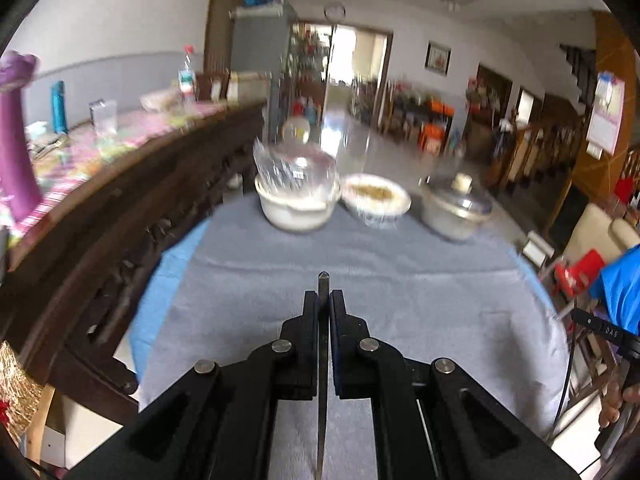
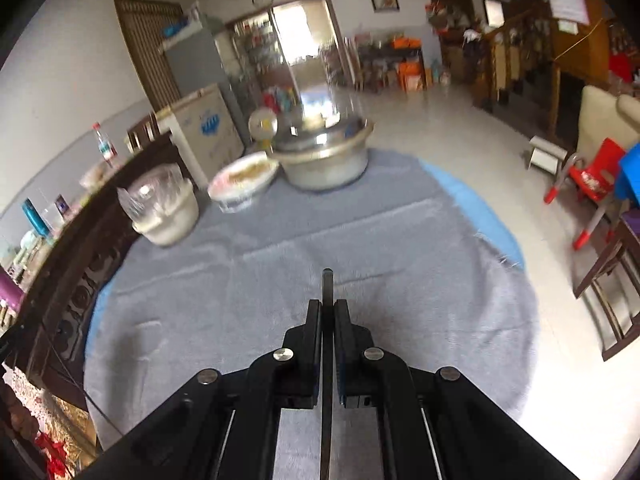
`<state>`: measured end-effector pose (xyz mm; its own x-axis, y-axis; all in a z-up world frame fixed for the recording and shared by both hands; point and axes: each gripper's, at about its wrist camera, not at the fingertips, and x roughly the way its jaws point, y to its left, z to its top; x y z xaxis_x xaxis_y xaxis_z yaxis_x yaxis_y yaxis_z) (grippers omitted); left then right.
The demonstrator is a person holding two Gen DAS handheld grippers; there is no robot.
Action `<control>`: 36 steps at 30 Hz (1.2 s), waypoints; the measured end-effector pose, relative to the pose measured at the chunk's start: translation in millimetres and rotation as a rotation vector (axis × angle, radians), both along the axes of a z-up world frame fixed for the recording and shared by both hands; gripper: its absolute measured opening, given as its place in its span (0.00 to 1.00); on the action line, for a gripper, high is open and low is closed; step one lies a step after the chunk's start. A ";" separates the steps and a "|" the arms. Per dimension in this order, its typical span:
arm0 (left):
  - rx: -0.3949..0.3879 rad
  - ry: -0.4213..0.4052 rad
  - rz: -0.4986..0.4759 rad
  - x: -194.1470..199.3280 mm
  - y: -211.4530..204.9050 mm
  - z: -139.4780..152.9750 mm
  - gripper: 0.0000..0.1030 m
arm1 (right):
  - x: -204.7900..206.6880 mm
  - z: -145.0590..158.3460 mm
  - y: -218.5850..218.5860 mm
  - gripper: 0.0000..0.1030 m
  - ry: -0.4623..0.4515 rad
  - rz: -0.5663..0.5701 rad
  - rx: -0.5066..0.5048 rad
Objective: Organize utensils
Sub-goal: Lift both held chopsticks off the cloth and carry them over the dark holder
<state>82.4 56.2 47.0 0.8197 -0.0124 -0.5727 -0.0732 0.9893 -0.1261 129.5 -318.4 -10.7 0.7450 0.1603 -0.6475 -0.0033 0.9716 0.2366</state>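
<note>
- Left gripper (image 1: 323, 300): fingers clamped on a thin metal utensil (image 1: 322, 380), seen edge-on, tip past the fingertips, above the grey cloth (image 1: 248, 280).
- Right gripper (image 2: 328, 308): likewise closed on a second slim utensil (image 2: 327, 360); its type is indiscernible.
- Risk: narrow edge-on grips may let either utensil pivot or slip.
- Risk: the covered bowl (image 1: 296, 204), food bowl (image 1: 376, 200) and lidded pot (image 1: 456, 208) crowd the far edge; a careless sweep could strike them.

Both the black plastic left gripper (image 1: 324, 300) and black plastic right gripper (image 2: 327, 308) show silver round pivot screws, blue-edged finger pads and angular linkage arms.
</note>
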 end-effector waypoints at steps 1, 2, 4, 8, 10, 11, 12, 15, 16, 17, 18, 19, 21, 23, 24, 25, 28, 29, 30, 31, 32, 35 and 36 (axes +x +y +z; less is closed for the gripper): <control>-0.008 -0.029 0.003 -11.2 -0.1 5.2 0.05 | -10.5 5.5 -1.9 0.06 -0.025 -0.005 0.009; -0.017 -0.052 0.003 -18.5 -1.3 8.1 0.05 | -18.3 10.3 -2.3 0.06 -0.044 -0.009 0.017; -0.042 -0.100 -0.004 -37.7 -1.9 15.9 0.05 | -36.1 18.9 -3.7 0.06 -0.082 -0.022 0.030; -0.094 -0.174 -0.006 -69.2 -0.5 28.3 0.05 | -73.4 34.5 -1.5 0.06 -0.165 -0.035 0.038; -0.115 -0.209 -0.004 -82.8 -0.3 31.2 0.05 | -90.2 40.7 0.5 0.06 -0.202 -0.036 0.042; -0.119 -0.226 -0.002 -88.0 -1.1 33.0 0.05 | -96.2 42.5 0.5 0.06 -0.215 -0.036 0.046; -0.121 -0.240 -0.001 -92.7 -2.2 33.7 0.05 | -100.9 44.5 1.0 0.06 -0.226 -0.032 0.051; -0.129 -0.275 0.000 -107.1 -5.7 37.4 0.05 | -114.0 49.9 0.5 0.06 -0.253 -0.024 0.080; -0.134 -0.283 -0.005 -110.8 -7.0 38.4 0.05 | -117.3 51.5 -0.1 0.06 -0.260 -0.020 0.090; -0.136 -0.287 -0.009 -114.1 -8.7 39.9 0.05 | -121.1 54.1 -0.2 0.06 -0.268 -0.017 0.100; -0.136 -0.292 -0.011 -117.7 -10.1 41.9 0.05 | -125.6 57.2 0.0 0.06 -0.280 -0.014 0.112; -0.135 -0.299 -0.011 -120.7 -11.2 43.2 0.05 | -129.6 60.2 1.0 0.06 -0.291 -0.008 0.121; -0.130 -0.310 -0.018 -127.4 -15.6 47.2 0.05 | -137.4 65.7 4.0 0.06 -0.313 0.003 0.128; -0.123 -0.324 -0.023 -134.3 -19.8 52.3 0.05 | -144.5 71.5 8.2 0.06 -0.339 0.013 0.140; -0.121 -0.331 -0.027 -138.3 -22.4 54.3 0.05 | -148.1 74.0 9.9 0.06 -0.352 0.019 0.151; -0.120 -0.339 -0.034 -142.1 -24.6 57.2 0.05 | -151.2 76.7 11.6 0.06 -0.365 0.026 0.163; -0.119 -0.373 -0.053 -153.8 -28.6 67.3 0.05 | -160.5 85.2 17.3 0.06 -0.418 0.033 0.181; -0.118 -0.380 -0.057 -156.7 -29.6 70.2 0.05 | -163.6 88.5 20.2 0.06 -0.439 0.035 0.185; -0.119 -0.386 -0.061 -159.9 -30.7 73.3 0.05 | -165.5 90.6 22.4 0.06 -0.451 0.035 0.189; -0.122 -0.392 -0.065 -162.9 -32.0 76.1 0.05 | -167.1 92.8 25.5 0.06 -0.462 0.038 0.194; -0.126 -0.398 -0.070 -165.7 -33.1 79.2 0.05 | -168.3 94.8 29.0 0.06 -0.472 0.043 0.197; -0.143 -0.414 -0.092 -173.5 -36.5 87.8 0.05 | -170.3 100.5 39.1 0.06 -0.496 0.060 0.212; -0.148 -0.417 -0.098 -175.2 -37.4 90.8 0.05 | -169.9 102.6 42.4 0.06 -0.503 0.066 0.218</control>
<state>-92.8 18.8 137.8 0.9707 -0.1587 -0.1804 0.1074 0.9581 -0.2654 -40.4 -276.0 92.0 0.9379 0.3072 -0.1614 -0.2266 0.8943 0.3859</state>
